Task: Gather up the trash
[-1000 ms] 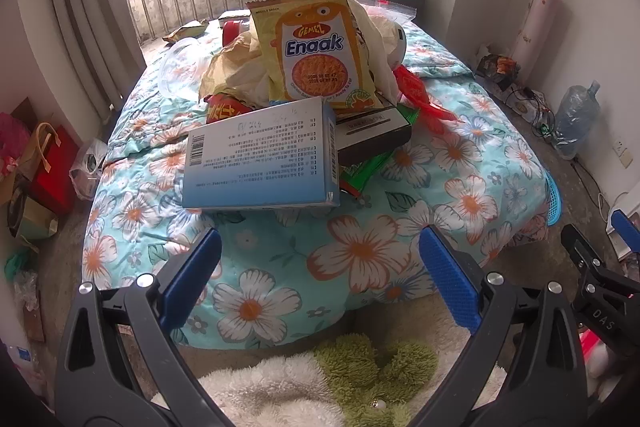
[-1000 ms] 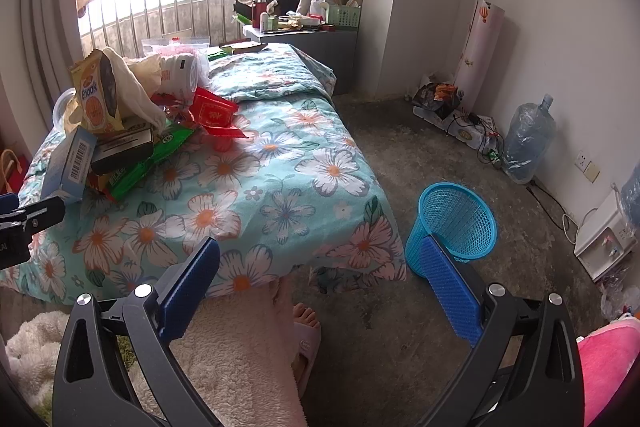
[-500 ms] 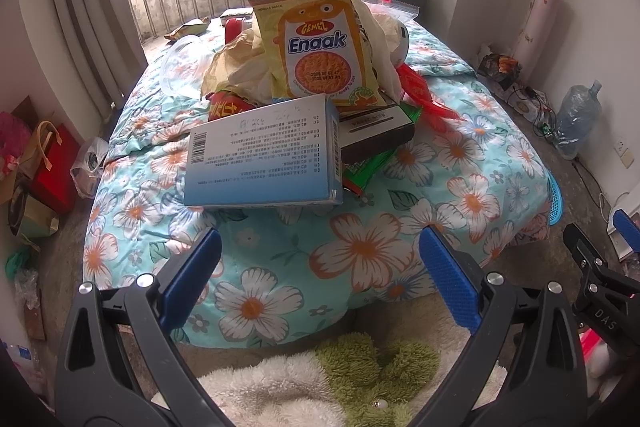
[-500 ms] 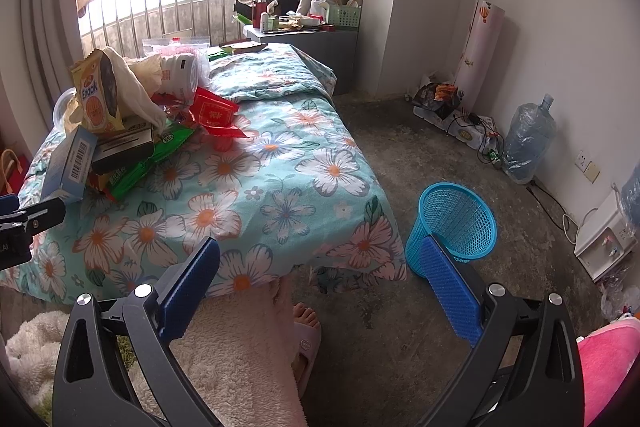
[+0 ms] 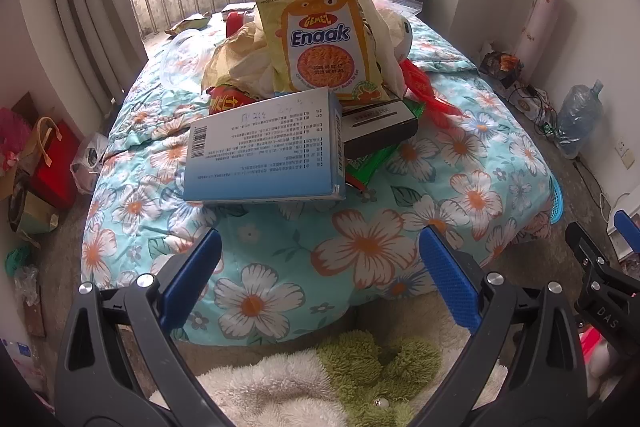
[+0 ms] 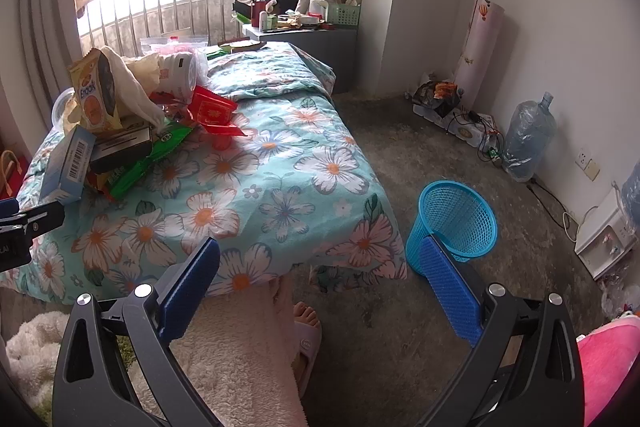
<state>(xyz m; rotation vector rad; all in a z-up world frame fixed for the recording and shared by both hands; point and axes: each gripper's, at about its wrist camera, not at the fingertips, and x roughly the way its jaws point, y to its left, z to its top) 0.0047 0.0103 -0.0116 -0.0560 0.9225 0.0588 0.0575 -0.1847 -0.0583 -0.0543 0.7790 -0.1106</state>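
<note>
A heap of trash lies on the floral bed (image 5: 360,251): a blue-white box (image 5: 264,151) in front, a black box (image 5: 380,125) behind it, a yellow Enaak snack bag (image 5: 320,43) upright on top, green wrappers (image 5: 370,167) and red packets (image 5: 424,91). My left gripper (image 5: 320,279) is open at the bed's near edge, short of the blue-white box, holding nothing. My right gripper (image 6: 320,287) is open and empty, over the floor at the bed's corner. In the right wrist view the heap (image 6: 116,131) is at far left, and a blue mesh bin (image 6: 456,223) stands on the floor beside the bed.
A person's leg in fleece and a slippered foot (image 6: 304,331) stand between my right fingers. A water jug (image 6: 528,139), cables and a power strip (image 6: 468,123) line the right wall. Bags (image 5: 48,163) crowd the floor left of the bed. A cluttered nightstand (image 6: 304,31) stands at the head.
The left gripper has edged slightly toward the bed, so the heap looks a little nearer. The right gripper has not moved. Both stay open.
</note>
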